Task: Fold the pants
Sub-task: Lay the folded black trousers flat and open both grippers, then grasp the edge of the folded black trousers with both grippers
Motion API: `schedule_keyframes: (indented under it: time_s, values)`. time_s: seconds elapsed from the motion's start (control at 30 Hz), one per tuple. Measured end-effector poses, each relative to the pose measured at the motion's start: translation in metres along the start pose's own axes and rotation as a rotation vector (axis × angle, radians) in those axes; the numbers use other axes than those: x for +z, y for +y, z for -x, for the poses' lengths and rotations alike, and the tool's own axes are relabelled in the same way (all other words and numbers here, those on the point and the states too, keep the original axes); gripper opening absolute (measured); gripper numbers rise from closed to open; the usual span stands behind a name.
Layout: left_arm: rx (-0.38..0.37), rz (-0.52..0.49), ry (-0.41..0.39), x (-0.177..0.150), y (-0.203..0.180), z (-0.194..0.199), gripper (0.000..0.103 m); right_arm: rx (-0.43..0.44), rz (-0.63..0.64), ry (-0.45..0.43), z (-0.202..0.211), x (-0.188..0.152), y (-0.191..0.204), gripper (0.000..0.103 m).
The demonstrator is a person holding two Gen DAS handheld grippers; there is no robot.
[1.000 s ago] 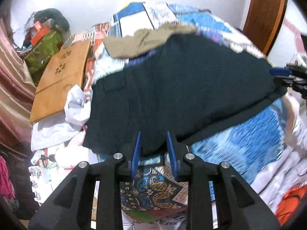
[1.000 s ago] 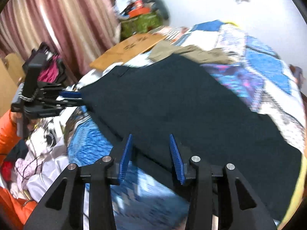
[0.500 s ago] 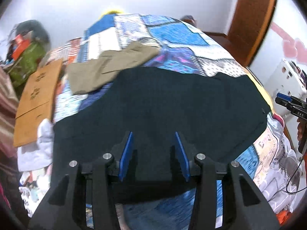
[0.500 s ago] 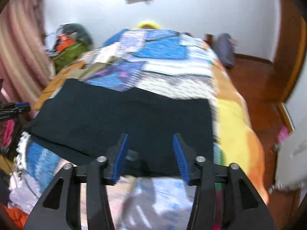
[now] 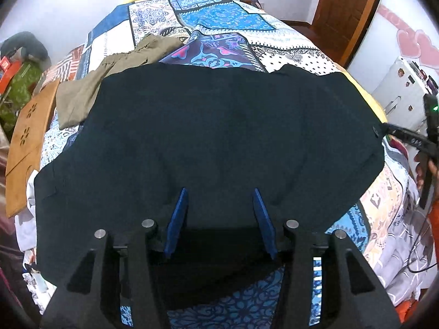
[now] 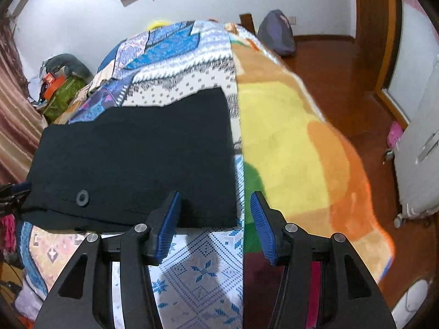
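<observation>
Dark pants (image 5: 219, 126) lie spread flat across the patchwork quilt (image 5: 219, 19) on the bed, a straight hem edge at the right end and a round button (image 6: 82, 198) on the near edge (fabric smooth, few wrinkles). A khaki garment (image 5: 109, 82) lies at the far left, partly under the pants. Left gripper (image 5: 221, 213): blue pads wide apart over the near edge of the pants, nothing clamped. Right gripper (image 6: 215, 219): fingers wide apart, empty, left pad just beside the near right corner of the pants; contact unclear.
</observation>
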State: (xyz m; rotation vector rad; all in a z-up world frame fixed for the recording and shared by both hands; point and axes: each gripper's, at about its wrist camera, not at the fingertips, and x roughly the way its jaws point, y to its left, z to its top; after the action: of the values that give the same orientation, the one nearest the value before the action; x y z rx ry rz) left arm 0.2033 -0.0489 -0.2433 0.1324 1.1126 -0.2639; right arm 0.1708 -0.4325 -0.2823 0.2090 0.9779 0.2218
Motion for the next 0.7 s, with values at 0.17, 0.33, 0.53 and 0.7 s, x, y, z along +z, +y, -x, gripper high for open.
schedule_keyframes:
  time_s: [0.17,0.33,0.53,0.7]
  values:
    - [-0.041,-0.074,-0.019,-0.002,-0.02,0.02,0.05,0.036,-0.003,-0.007,-0.006,-0.008,0.002,0.028]
    - [-0.035,-0.213,-0.02,-0.009,-0.056,0.022,0.05,0.027,0.025,-0.031,-0.001,-0.01,0.005,0.017]
    - [0.04,-0.31,-0.046,-0.009,-0.084,0.01,0.05,0.033,0.034,-0.048,0.002,-0.003,0.005,0.013]
    - [0.086,-0.35,-0.072,-0.002,-0.097,0.0,0.019,0.031,0.045,-0.066,0.005,0.002,0.007,0.011]
